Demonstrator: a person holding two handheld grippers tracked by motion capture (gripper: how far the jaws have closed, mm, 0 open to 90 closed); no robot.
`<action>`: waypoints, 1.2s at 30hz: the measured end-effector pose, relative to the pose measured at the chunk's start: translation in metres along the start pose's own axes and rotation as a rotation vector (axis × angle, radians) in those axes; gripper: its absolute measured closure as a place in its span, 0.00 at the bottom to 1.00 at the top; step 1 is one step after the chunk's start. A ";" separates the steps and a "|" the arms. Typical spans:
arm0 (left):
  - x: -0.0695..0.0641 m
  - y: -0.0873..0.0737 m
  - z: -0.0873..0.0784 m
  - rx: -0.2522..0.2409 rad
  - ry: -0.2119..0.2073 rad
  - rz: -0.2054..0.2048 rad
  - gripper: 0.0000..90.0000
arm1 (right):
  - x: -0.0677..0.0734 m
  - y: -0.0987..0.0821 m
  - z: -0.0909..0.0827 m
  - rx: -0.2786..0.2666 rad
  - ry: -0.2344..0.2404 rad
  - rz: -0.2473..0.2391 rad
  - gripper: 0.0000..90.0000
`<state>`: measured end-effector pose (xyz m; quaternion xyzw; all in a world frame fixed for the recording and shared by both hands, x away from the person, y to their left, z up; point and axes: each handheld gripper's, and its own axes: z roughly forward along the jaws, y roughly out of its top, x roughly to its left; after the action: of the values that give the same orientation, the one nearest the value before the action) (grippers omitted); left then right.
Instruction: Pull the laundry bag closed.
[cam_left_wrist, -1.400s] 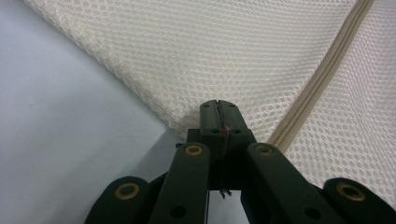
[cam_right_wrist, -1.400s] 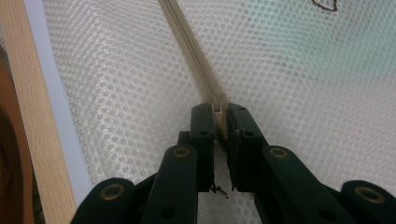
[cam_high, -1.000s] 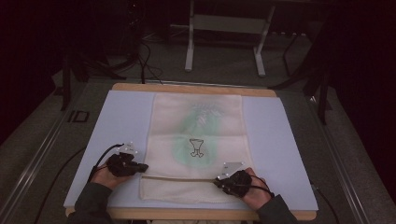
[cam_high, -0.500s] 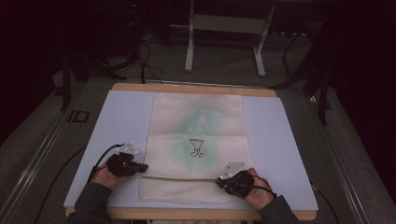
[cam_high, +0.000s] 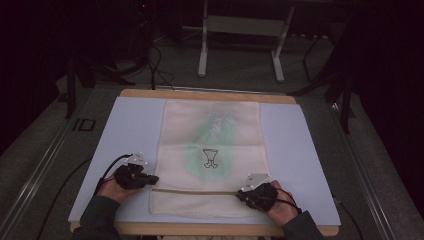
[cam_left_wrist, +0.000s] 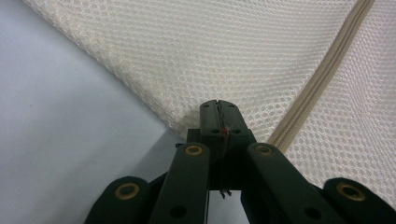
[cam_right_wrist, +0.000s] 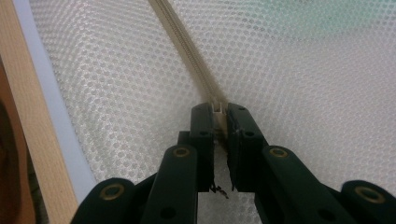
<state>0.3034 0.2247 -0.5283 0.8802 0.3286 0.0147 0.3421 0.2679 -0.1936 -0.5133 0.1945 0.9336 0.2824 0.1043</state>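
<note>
- High view: a cream mesh laundry bag (cam_high: 212, 150) lies flat along the middle of the table (cam_high: 130, 125), reaching from near the far edge almost to the near edge, with a green garment showing faintly through it.
- My left gripper (cam_high: 150, 179) sits at the bag's left edge near the near left corner; in the left gripper view its jaws are closed, pinching the mesh edge just beside the end of the zipper (cam_left_wrist: 322, 70).
- My right gripper (cam_high: 241, 193) is toward the bag's right side; in the right gripper view (cam_right_wrist: 219, 114) its jaws are clamped on the zipper pull (cam_right_wrist: 218, 111).
- The zipper (cam_high: 195, 190) runs across the bag parallel to the near edge, and it looks shut along the stretch between my grippers.
- My judgement: both grips are set, one anchoring and one on the slider; the slide along the track is what I take to be left, though I cannot tell which way it should go.
- The table has a pale blue sheet with a wooden rim at far and near edges.
- Around it the room is dark: grey floor, trailing cables, a white metal stand (cam_high: 240, 30) beyond the far edge.
</note>
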 end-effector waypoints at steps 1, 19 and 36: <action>0.000 0.000 0.000 0.000 0.000 0.000 1.00 | 0.000 0.000 0.000 0.003 -0.002 0.001 0.91; 0.000 0.000 0.000 -0.002 0.000 -0.002 1.00 | -0.007 -0.012 -0.010 -0.001 -0.010 0.032 0.91; 0.000 0.000 0.000 -0.001 0.001 -0.001 1.00 | -0.012 -0.020 -0.014 0.011 -0.009 0.047 0.91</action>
<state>0.3033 0.2247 -0.5284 0.8799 0.3290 0.0154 0.3425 0.2679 -0.2208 -0.5119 0.2181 0.9298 0.2788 0.1006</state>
